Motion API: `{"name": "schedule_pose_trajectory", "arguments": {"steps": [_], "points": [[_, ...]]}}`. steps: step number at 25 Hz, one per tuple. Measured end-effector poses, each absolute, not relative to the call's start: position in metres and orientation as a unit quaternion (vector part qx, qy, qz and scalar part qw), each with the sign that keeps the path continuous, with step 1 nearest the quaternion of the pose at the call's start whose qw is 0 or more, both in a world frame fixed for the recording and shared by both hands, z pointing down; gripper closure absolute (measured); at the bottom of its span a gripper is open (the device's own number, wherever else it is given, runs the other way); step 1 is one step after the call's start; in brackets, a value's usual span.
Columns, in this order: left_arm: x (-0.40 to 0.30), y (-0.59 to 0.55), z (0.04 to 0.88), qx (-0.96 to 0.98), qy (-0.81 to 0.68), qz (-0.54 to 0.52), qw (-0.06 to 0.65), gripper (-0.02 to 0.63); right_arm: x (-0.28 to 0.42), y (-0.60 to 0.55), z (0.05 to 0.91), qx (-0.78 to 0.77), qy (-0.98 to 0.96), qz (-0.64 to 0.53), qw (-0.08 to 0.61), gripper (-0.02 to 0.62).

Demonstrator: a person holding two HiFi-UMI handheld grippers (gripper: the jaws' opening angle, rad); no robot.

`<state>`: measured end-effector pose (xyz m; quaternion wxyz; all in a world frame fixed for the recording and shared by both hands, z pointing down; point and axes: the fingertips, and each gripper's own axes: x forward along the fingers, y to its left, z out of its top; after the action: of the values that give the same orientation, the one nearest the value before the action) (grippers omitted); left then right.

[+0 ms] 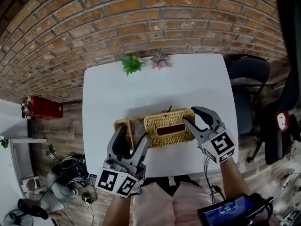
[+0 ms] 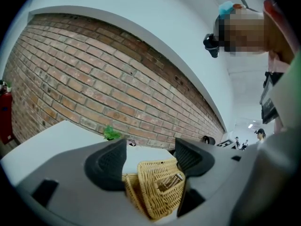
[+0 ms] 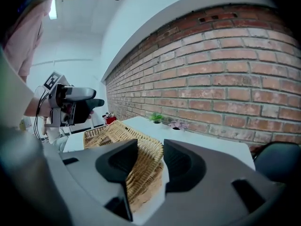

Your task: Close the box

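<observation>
Where the wicker box (image 1: 168, 127) lies: lower centre of the head view, on the white worktop (image 1: 155, 86).
Long axis: left to right across the frame.
Right hand-held gripper (image 1: 192, 116): at the box's right end, tilted down and leftward; jaws apart, wicker rim in the gap, not clamped.
Left hand-held gripper (image 1: 134, 133): at the box's lower-left corner, pointing up-frame; jaws apart, nothing gripped.
Nearer hand: one at each end; the right looks closer.
</observation>
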<state>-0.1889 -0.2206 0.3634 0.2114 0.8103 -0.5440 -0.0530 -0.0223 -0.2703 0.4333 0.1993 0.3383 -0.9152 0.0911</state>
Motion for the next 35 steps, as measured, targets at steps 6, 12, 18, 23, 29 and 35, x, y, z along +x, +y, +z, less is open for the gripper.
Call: {"name": "schedule_pose_trajectory", "arguments": {"steps": [6,12,18,23,29,35], "points": [[-0.190,-0.226,0.373,0.811,-0.540,-0.046,0.220,0.275,-0.020,-0.277,0.454,0.349,-0.904,0.106,0.222,0.411],[-0.192,-0.230,0.379,0.812,-0.536,-0.042,0.226,0.275,-0.022,-0.280,0.469,0.353,-0.897,0.101,0.246,0.411],[-0.192,-0.233,0.380,0.814,-0.534,-0.038,0.226,0.275,-0.023,-0.282,0.471,0.354,-0.897,0.107,0.242,0.410],[-0.190,-0.233,0.372,0.816,-0.534,-0.039,0.216,0.275,-0.022,-0.286,0.459,0.365,-0.898,0.109,0.219,0.412],[-0.184,-0.226,0.338,0.821,-0.541,-0.050,0.175,0.275,-0.021,-0.281,0.415,0.379,-0.904,0.100,0.171,0.417],[-0.166,-0.210,0.275,0.823,-0.559,-0.063,0.085,0.304,-0.020,-0.268,0.339,0.403,-0.907,0.056,0.110,0.449]]}}
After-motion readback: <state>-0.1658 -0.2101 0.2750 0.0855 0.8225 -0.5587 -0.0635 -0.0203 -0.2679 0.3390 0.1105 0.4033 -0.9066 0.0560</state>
